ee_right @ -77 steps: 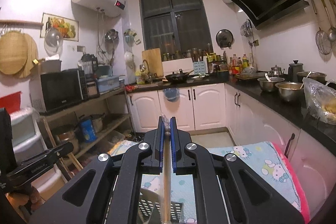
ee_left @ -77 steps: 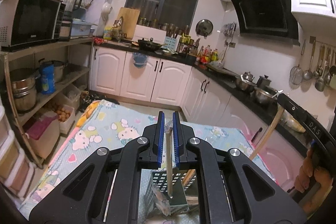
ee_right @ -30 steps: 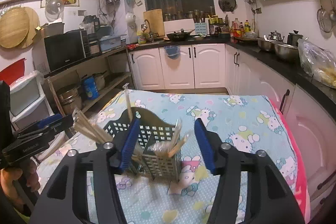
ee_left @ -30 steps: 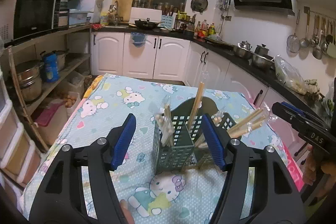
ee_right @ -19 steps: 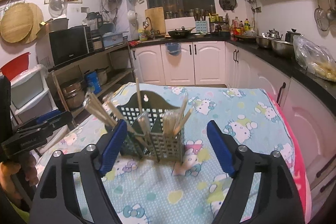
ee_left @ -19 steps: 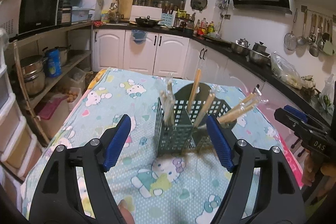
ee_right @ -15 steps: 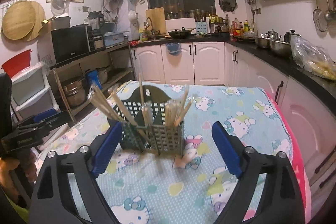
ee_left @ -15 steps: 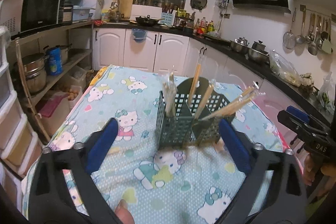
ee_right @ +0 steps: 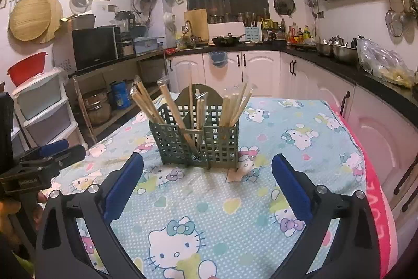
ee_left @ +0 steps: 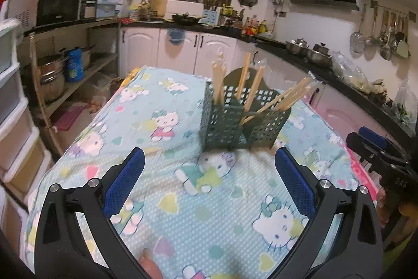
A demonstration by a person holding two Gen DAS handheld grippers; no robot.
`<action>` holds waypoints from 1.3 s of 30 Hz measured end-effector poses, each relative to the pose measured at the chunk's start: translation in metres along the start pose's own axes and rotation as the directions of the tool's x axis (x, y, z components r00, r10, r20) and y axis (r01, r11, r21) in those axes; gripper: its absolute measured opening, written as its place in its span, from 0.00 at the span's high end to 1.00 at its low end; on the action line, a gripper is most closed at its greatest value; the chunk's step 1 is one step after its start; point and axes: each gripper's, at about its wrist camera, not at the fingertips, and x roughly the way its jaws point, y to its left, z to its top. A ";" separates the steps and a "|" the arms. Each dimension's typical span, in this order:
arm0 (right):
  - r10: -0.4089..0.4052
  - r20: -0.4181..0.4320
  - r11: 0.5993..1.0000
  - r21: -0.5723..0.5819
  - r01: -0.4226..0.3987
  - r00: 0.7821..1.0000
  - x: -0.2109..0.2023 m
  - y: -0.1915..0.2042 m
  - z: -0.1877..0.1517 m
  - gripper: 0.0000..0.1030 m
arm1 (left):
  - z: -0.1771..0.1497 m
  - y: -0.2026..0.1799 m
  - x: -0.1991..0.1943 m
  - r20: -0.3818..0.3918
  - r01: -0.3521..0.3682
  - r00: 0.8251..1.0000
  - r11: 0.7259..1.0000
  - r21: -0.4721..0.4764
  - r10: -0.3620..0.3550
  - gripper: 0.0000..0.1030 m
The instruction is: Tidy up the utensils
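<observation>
A dark green perforated utensil holder (ee_left: pixel 230 127) stands on the table, also in the right wrist view (ee_right: pixel 198 143). Several bundles of wooden chopsticks (ee_left: pixel 284 98) stand in its compartments, some leaning outward (ee_right: pixel 147 102). My left gripper (ee_left: pixel 209 174) is wide open and empty, back from the holder over the cloth. My right gripper (ee_right: pixel 207 179) is wide open and empty, also short of the holder. Each gripper shows at the edge of the other's view (ee_left: pixel 378 153) (ee_right: pixel 47 156).
The table is covered by a light blue cartoon-cat cloth (ee_right: pixel 198 221) with a pink edge (ee_right: pixel 376 195). Plastic drawers (ee_right: pixel 44 109) and a shelf with pots (ee_left: pixel 54 75) stand to the left. Kitchen cabinets (ee_right: pixel 378 122) run along the right.
Both grippers were shut on chopsticks above the holder 2.6 s ago. They opened, left the chopsticks in the holder, and pulled back and apart from it.
</observation>
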 end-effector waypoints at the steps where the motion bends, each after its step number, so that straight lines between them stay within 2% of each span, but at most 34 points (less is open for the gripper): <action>1: -0.001 -0.002 1.000 -0.004 0.001 1.000 0.000 0.002 -0.004 0.07 | -0.004 0.001 -0.001 -0.004 -0.001 1.000 1.000 -0.001 0.001 0.11; 9: -0.021 -0.044 1.000 0.008 0.021 0.999 0.001 0.004 -0.032 0.07 | -0.025 0.002 -0.006 -0.011 -0.007 1.000 1.000 -0.009 0.007 0.11; 15: -0.060 -0.033 0.998 0.017 0.061 0.998 -0.003 0.002 -0.048 0.07 | -0.041 -0.004 -0.004 0.033 -0.040 0.999 0.999 -0.008 0.040 0.11; 23: -0.089 0.086 0.996 0.017 0.088 0.992 -0.020 0.001 -0.060 0.06 | -0.048 -0.017 0.003 0.118 -0.060 0.991 0.998 0.023 0.057 0.11; 29: -0.113 0.190 0.993 0.005 0.114 0.975 -0.024 -0.001 -0.062 0.06 | -0.053 -0.028 0.007 0.186 -0.070 0.981 0.996 0.061 0.058 0.11; 34: -0.140 0.210 0.986 -0.058 0.155 0.968 -0.017 0.005 -0.072 0.06 | -0.057 -0.028 0.015 0.174 -0.086 0.982 0.995 0.057 0.075 0.11; 39: -0.162 0.191 0.986 -0.013 0.168 0.968 -0.012 -0.002 -0.078 0.06 | -0.059 -0.025 0.019 0.160 -0.116 0.981 0.992 0.042 0.108 0.11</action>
